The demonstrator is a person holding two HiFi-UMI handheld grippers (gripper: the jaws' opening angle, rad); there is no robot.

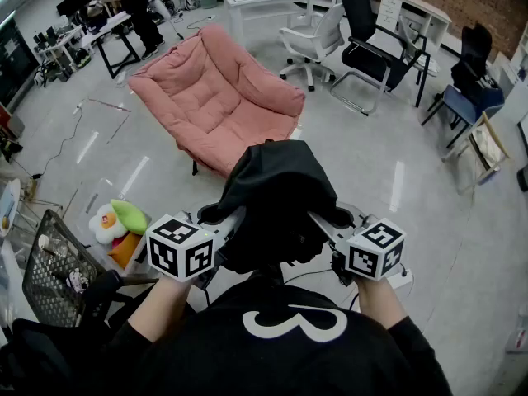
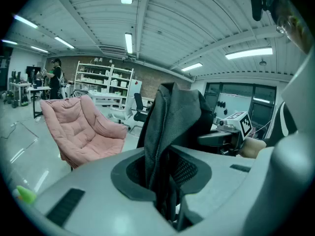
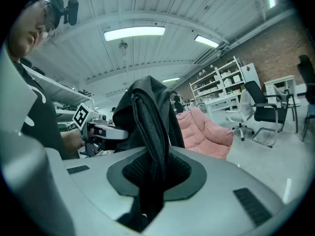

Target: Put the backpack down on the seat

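The black backpack (image 1: 276, 192) is hanging in mid-air at the lower centre of the head view, clear of the glossy floor (image 1: 371, 163). The left gripper (image 1: 224, 219) is clamping a fold of its dark fabric, and the right gripper (image 1: 324, 221) is pinching its mesh-backed strap (image 3: 150, 132). The pink lounge chair (image 1: 216, 97) is standing beyond the backpack, up and left of centre.

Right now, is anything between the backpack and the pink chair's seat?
Nothing visible. The black fabric backpack hangs just short of the pink cushioned chair; only grey floor lies between.
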